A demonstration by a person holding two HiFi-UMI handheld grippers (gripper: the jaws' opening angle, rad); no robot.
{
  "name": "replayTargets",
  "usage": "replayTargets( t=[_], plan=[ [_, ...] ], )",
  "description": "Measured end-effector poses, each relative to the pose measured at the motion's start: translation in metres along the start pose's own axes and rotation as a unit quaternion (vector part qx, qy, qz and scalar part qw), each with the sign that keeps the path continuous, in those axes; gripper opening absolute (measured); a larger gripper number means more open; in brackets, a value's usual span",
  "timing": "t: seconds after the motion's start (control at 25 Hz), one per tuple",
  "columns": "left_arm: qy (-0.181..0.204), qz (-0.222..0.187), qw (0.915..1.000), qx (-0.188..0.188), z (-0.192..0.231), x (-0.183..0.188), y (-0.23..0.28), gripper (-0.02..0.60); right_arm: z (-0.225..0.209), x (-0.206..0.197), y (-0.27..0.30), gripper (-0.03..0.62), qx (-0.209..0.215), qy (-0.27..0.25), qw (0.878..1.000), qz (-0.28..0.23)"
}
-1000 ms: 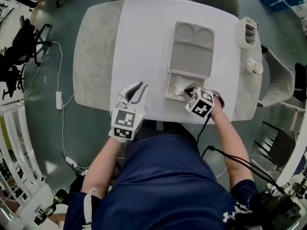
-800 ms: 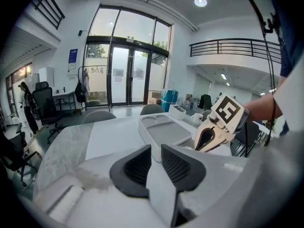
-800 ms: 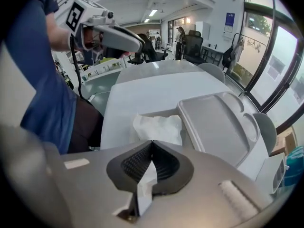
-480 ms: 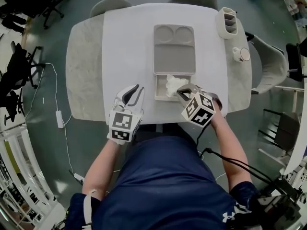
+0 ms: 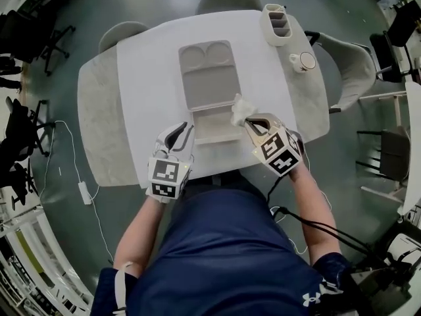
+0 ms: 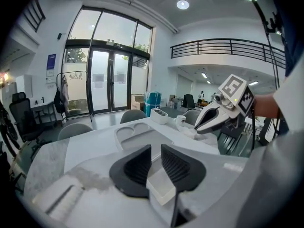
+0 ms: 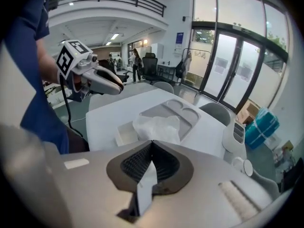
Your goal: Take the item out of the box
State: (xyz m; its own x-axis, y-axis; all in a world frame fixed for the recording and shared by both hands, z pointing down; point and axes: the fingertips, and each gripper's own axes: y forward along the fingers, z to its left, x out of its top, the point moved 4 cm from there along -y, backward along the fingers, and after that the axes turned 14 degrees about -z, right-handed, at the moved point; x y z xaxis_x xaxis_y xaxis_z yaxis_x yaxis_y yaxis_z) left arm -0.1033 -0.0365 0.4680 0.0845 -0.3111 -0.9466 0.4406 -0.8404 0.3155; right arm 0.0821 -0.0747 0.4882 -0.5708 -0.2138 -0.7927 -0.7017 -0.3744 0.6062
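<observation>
White crinkled plastic bundle [image 7: 156, 126] is sitting pinched in my right tongs [image 7: 152, 144], which are closing on just a thin fold of it. My left tongs [image 6: 156, 158] are hanging narrowly parted and empty, just short of the pale grey shallow rectangular box [image 5: 214, 140]. The bundle is hovering over the box's right rim, above the white desk [image 5: 141, 78]. With so slim a bite, I am judging it could slip and drop back in. Only the right gripper view is showing that bite; the head view is showing the bundle clear of the box.
</observation>
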Motion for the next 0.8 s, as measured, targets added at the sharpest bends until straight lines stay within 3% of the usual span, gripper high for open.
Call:
replayTargets(
  t=[0.4, 0.64, 0.8],
  plan=[
    [0.006, 0.004, 0.9997, -0.025, -0.019, 0.008, 0.013, 0.074, -0.045, -0.038, -0.033, 0.003, -0.115, 0.125, 0.985, -0.032],
    [0.012, 0.010, 0.9996, -0.022, -0.017, 0.012, 0.017, 0.074, -0.073, -0.081, -0.033, 0.003, -0.170, 0.184, 0.968, -0.002],
    [0.007, 0.014, 0.9998, -0.016, -0.012, 0.007, 0.013, 0.074, -0.085, -0.107, -0.022, 0.003, -0.188, 0.184, 0.964, 0.033]
  ],
)
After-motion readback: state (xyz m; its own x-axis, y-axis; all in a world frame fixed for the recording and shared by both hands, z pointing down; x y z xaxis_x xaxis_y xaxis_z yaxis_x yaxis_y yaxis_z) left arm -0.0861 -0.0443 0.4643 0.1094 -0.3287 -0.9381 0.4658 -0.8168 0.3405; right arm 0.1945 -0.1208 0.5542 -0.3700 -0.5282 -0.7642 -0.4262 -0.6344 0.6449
